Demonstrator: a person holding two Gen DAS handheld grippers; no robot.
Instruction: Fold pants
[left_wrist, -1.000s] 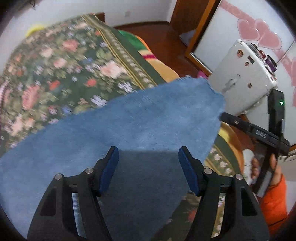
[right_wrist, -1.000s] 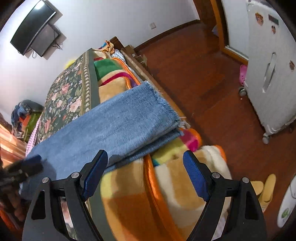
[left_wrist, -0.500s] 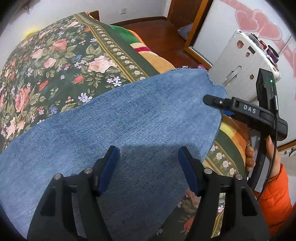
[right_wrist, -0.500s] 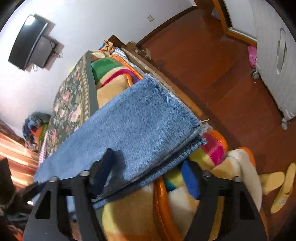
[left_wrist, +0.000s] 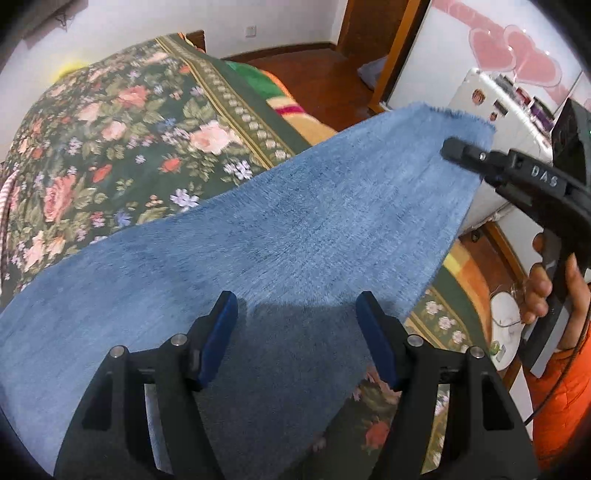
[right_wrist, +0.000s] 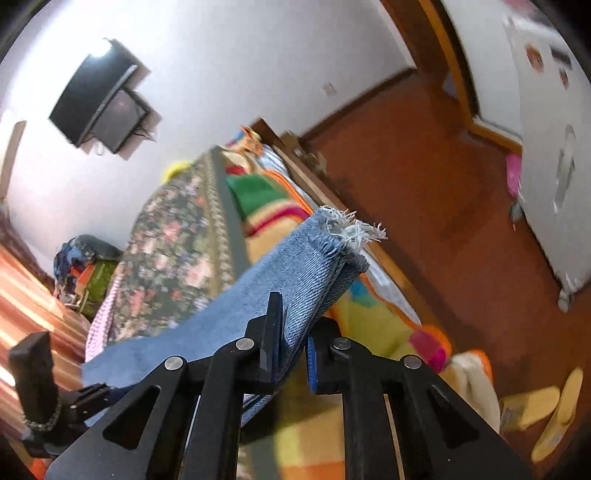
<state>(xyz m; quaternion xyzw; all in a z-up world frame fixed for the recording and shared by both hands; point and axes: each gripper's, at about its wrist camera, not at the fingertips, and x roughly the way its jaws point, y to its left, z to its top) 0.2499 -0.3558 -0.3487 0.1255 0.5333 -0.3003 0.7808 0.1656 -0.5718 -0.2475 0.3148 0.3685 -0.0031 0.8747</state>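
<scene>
Blue denim pants (left_wrist: 280, 236) spread on floral bed (left_wrist: 110, 140). Left gripper (left_wrist: 295, 332) spread wide above cloth, gripping nothing. Right gripper (right_wrist: 291, 347) pinched on frayed hem (right_wrist: 347, 229), lifted. Best carried over evenly, layers together, edges aligned.

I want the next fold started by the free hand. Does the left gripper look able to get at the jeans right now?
Probably yes: the left gripper is open, hovering over the jeans with nothing between. The right gripper holds the frayed hem end.

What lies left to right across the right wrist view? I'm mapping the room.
TV → floral bedspread → jeans → wood floor → white cabinet
</scene>
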